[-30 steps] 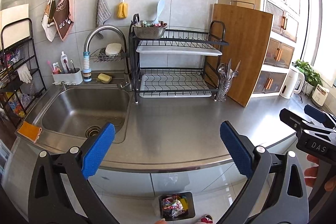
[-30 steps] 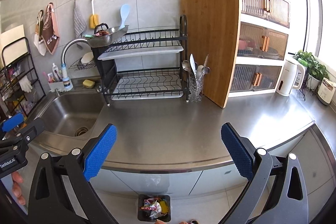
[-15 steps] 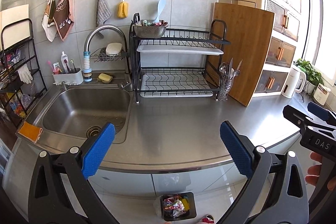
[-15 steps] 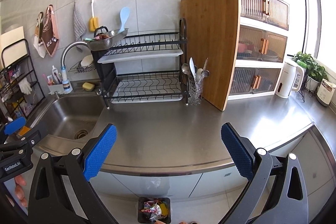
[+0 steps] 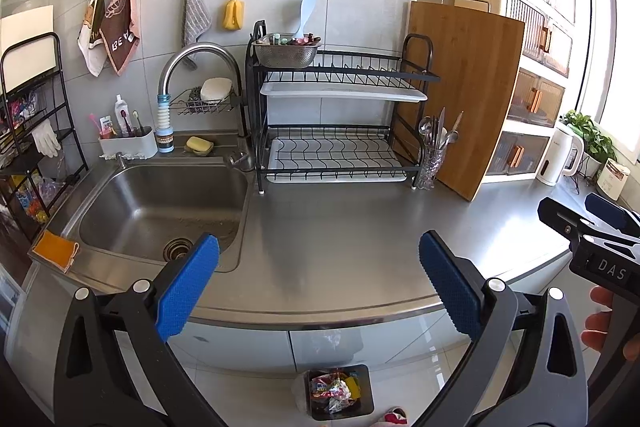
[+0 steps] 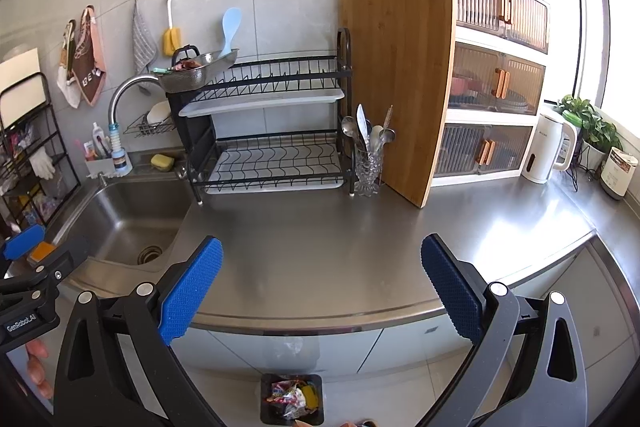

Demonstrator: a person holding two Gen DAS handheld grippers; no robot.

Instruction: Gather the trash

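A small black trash bin [image 5: 340,391] stands on the floor below the counter's front edge, holding crumpled colourful wrappers; it also shows in the right wrist view [image 6: 291,399]. My left gripper [image 5: 318,283] is open and empty, held in front of the steel counter [image 5: 340,227]. My right gripper [image 6: 320,285] is open and empty at the same height, to the right of the left one. Each gripper shows at the edge of the other's view. No loose trash shows on the counter.
A steel sink [image 5: 160,207] with a tap is at the left. A black dish rack [image 5: 336,131], a cutlery glass [image 5: 434,155] and a leaning wooden cutting board [image 5: 464,95] stand at the back. A white kettle [image 6: 550,151] and cabinets are at the right.
Both grippers have drifted slightly back and up from the counter. Both stay open and empty.
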